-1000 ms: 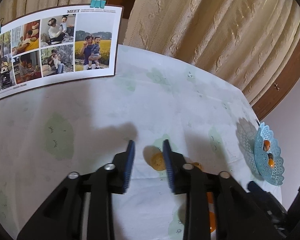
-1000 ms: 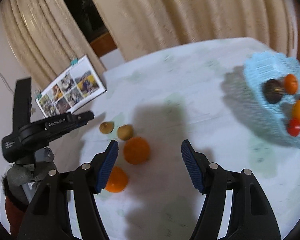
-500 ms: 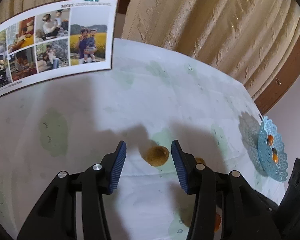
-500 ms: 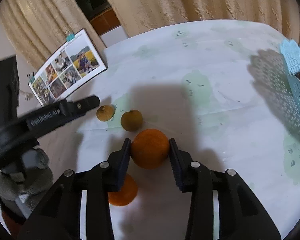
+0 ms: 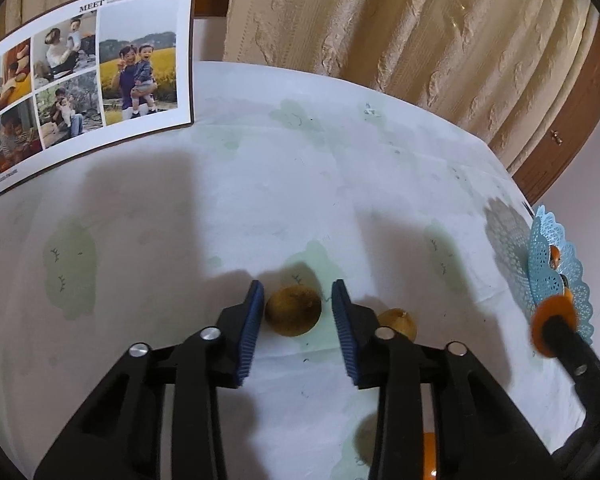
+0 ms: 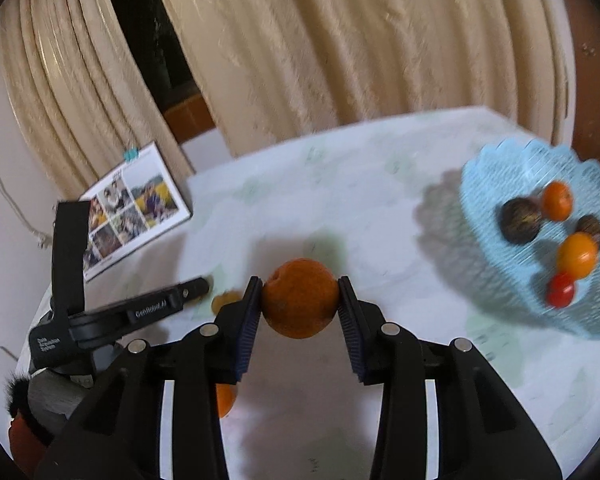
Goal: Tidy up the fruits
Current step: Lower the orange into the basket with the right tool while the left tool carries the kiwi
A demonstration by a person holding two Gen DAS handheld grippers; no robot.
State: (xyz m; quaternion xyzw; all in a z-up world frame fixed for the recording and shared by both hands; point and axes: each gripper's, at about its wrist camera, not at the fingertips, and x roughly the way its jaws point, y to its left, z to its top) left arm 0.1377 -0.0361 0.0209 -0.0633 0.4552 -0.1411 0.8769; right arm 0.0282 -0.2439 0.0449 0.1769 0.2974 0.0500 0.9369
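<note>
Blue lattice basket [image 6: 500, 168] at worktop [image 6: 340, 160] right edge holds two dark brown fruits, two orange ones, one red. Right gripper [image 6: 300, 300]: jaws clamped on orange [image 6: 300, 298], lifted clear of cloth. Left gripper [image 5: 298, 308]: jaws just closed in around brown fruit [image 5: 293, 310] on worktop; left pad touching, sliver of gap at right. Second brown fruit [image 5: 398, 320] half hidden behind right finger. Another orange [image 6: 225, 399] mostly hidden under right gripper.

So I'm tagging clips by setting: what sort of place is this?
Probably a home dining or living room: a cloth-covered table, cream curtains, a clipped family photo sheet and a blue fruit basket.
</note>
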